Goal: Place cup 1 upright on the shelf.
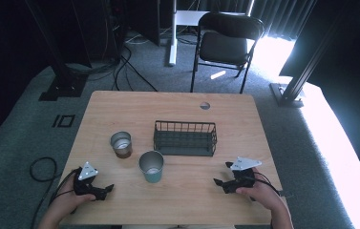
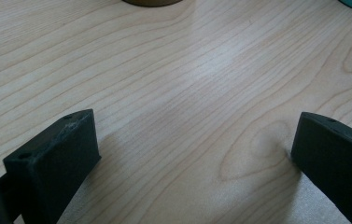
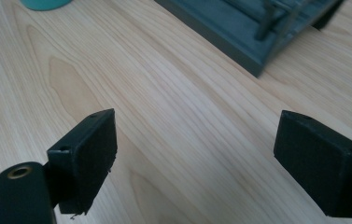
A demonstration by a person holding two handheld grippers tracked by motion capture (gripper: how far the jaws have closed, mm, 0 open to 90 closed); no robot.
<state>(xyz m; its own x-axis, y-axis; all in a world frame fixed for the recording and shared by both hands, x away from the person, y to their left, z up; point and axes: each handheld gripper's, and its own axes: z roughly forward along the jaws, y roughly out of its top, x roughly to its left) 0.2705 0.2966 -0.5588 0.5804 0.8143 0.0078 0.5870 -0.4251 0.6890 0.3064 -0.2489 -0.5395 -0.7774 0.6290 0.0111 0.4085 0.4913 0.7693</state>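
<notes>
Both grippers parked at the near table edge, empty.
High view: left gripper [image 1: 102, 190] and right gripper [image 1: 221, 183] rest low, well apart from teal cup [image 1: 151, 166], brown cup [image 1: 121, 144] and wire basket [image 1: 185, 138], apparently staged centrally for reach. Gripper views: both sets of jaws spread wide over bare wood.

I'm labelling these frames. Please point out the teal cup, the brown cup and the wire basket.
teal cup [image 1: 152, 171]: high view, outer side wall.
brown cup [image 1: 121, 150]: high view, front wall.
wire basket [image 1: 185, 150]: high view, front lower wall.
</notes>
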